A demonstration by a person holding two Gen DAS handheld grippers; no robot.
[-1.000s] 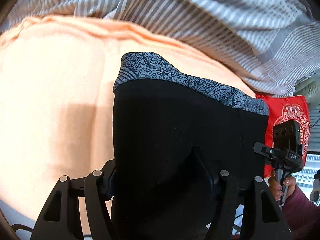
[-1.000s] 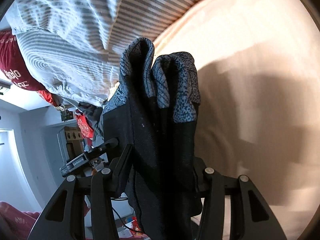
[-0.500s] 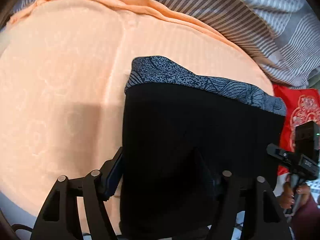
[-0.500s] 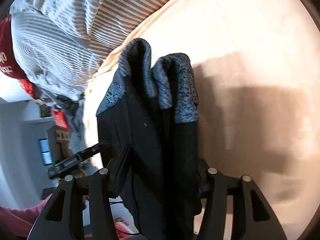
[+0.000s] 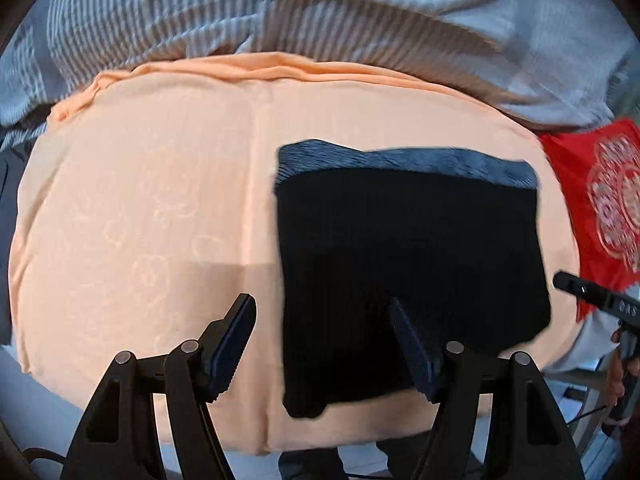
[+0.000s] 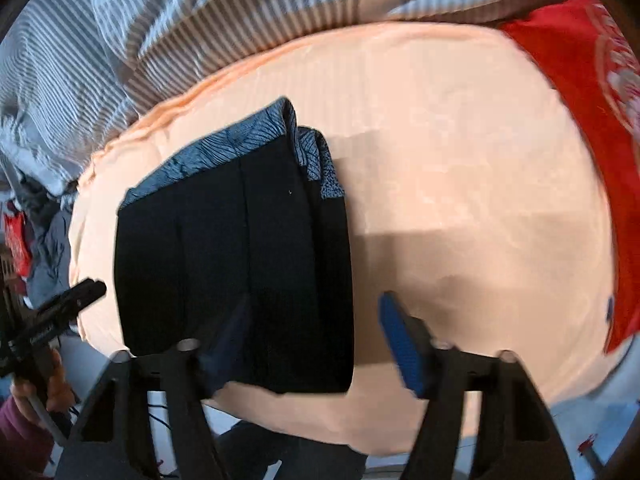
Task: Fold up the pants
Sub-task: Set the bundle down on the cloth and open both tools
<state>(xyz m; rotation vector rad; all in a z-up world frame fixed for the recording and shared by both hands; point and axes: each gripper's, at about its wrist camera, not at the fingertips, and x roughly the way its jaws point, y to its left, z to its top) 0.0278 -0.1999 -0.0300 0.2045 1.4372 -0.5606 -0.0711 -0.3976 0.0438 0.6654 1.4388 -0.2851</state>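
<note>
The black pants (image 5: 408, 248), folded into a compact rectangle with a blue-grey patterned waistband (image 5: 404, 160) at the far end, lie flat on the orange sheet (image 5: 140, 200). My left gripper (image 5: 320, 340) hangs open above their near left corner, its right finger over the cloth and its left finger over bare sheet. In the right wrist view the pants (image 6: 224, 260) lie left of centre. My right gripper (image 6: 316, 336) stands open above their near right edge, and its jaws are closing with no cloth pinched between the pads.
A grey striped duvet (image 5: 320, 12) is bunched along the far side of the bed. A red patterned cushion (image 5: 600, 200) lies at the right. The bed's near edge (image 6: 320, 432) drops to the floor just below the pants. A person's hand (image 6: 36, 392) holds the other gripper's handle.
Both grippers had the folded pants between their fingers. They have let go and lifted away, and the pants now rest flat on the sheet.
</note>
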